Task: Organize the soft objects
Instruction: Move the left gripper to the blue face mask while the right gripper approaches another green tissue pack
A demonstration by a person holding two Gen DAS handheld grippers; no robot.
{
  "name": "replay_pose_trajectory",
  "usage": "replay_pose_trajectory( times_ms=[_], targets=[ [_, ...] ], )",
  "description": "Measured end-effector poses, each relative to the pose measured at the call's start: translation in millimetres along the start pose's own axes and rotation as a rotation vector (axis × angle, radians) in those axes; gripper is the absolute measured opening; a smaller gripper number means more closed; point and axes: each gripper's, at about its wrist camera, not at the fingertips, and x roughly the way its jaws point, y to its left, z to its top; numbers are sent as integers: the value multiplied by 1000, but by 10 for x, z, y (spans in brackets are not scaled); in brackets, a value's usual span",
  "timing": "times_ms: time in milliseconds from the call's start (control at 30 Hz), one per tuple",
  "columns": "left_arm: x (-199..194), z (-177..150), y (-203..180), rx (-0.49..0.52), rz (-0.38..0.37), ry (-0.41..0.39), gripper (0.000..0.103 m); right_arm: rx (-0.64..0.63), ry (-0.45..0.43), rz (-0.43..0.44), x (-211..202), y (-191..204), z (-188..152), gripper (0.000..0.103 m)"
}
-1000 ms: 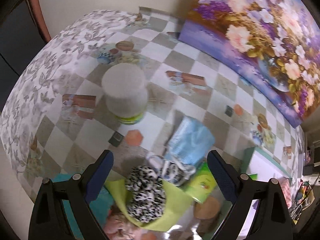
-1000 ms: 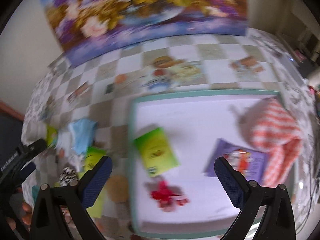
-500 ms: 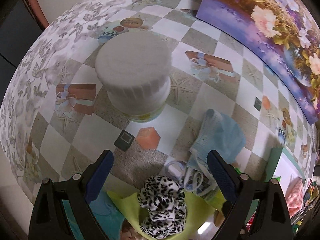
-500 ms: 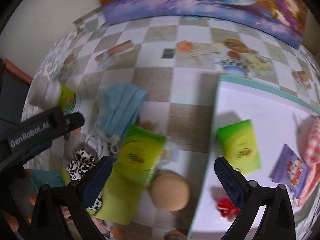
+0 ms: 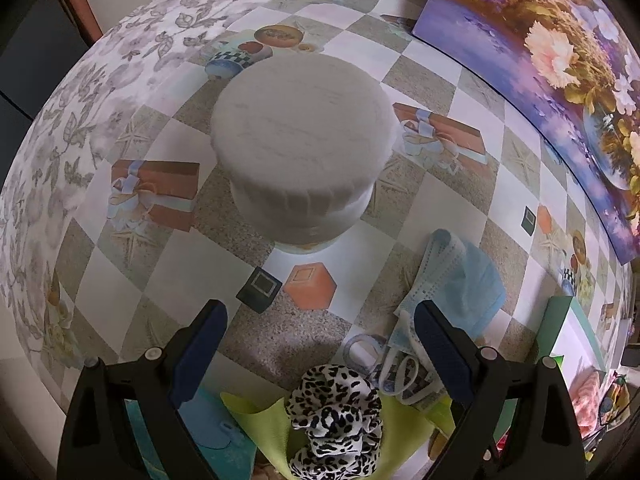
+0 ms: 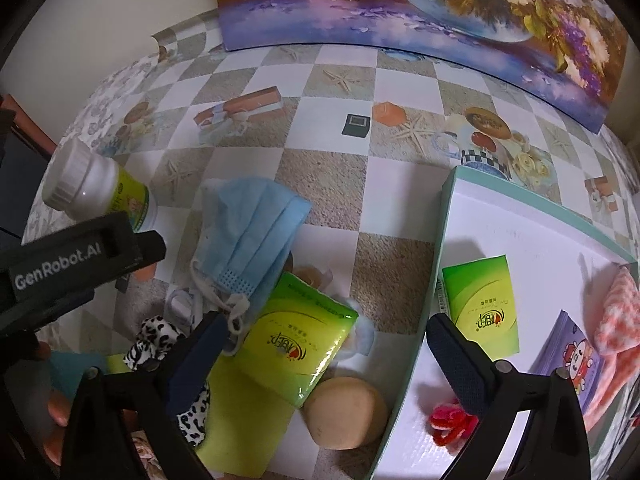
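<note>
1. Your left gripper (image 5: 320, 340) hangs with its jaws spread wide and nothing between them, above the checkered tablecloth (image 5: 132, 280).
2. Just ahead of it stands a white bottle (image 5: 300, 152) with a ribbed cap, upright and seen from above; the right view shows its green label (image 6: 132, 200).
3. Below the left fingers lies a leopard-print scrunchie (image 5: 336, 416) on a lime-green sheet (image 5: 260, 420), with a teal sheet (image 5: 216, 432) beside it.
4. By the left gripper's right finger rests a blue face mask (image 5: 464, 284), its ear loops trailing toward the scrunchie.
5. Your right gripper (image 6: 324, 352) is likewise spread open and empty, poised over a green tissue pack (image 6: 300, 336) that overlaps the mask's lower edge.
6. Just below that pack sits a round tan sponge (image 6: 344, 412), touching the rim of the white tray (image 6: 520, 232).
7. Inside the tray lie a second green tissue pack (image 6: 480, 304), a purple packet (image 6: 568, 360), a red scrunchie (image 6: 452, 424) and a pink checked cloth (image 6: 616, 312), which overlaps the packet's far edge.
8. Along the wall behind the table leans a flower painting (image 6: 400, 0).
</note>
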Motion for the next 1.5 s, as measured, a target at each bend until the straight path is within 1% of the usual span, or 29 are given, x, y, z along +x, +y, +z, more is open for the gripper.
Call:
replay_pose_trajectory(
  times_ms=[100,133,233,300,367,533,667,700,833,933,1000,1067,1267,1400,1500],
  targets=[
    [-6,19,8,0,-7,-2,95,13,-21,30,-65,11,14,99],
    [-3,14,-8,-1,-8,-2,95,9,-37,53,-120,30,27,99],
    [-33,8,-14,-7,-7,-4,95,-10,-59,85,-169,110,51,99],
    [-36,19,-1,-11,-8,-5,95,-22,-48,103,-139,154,39,99],
    [-34,26,19,-13,-9,-5,95,-25,-24,115,-67,181,24,97],
    [-48,22,49,-17,-11,0,95,-2,12,166,55,153,3,96],
    [-46,30,55,-14,-11,0,95,28,39,140,141,77,-12,95],
    [-40,28,52,-14,-11,1,95,35,40,136,150,57,-15,94],
    [-14,24,43,-13,-11,7,95,41,44,132,158,39,-18,93],
    [-1,25,46,-14,-11,8,95,35,56,88,180,21,-28,92],
    [1,23,43,-13,-11,8,95,50,63,75,188,-35,-41,90],
    [10,19,27,-8,-11,9,95,73,69,83,211,-83,-39,86],
    [20,3,-30,1,-11,6,95,85,54,94,221,-74,-4,86],
    [33,7,-74,6,-10,6,95,74,64,105,258,-19,7,85],
    [38,9,-92,6,-11,7,95,78,57,94,271,-11,18,77]
  ],
)
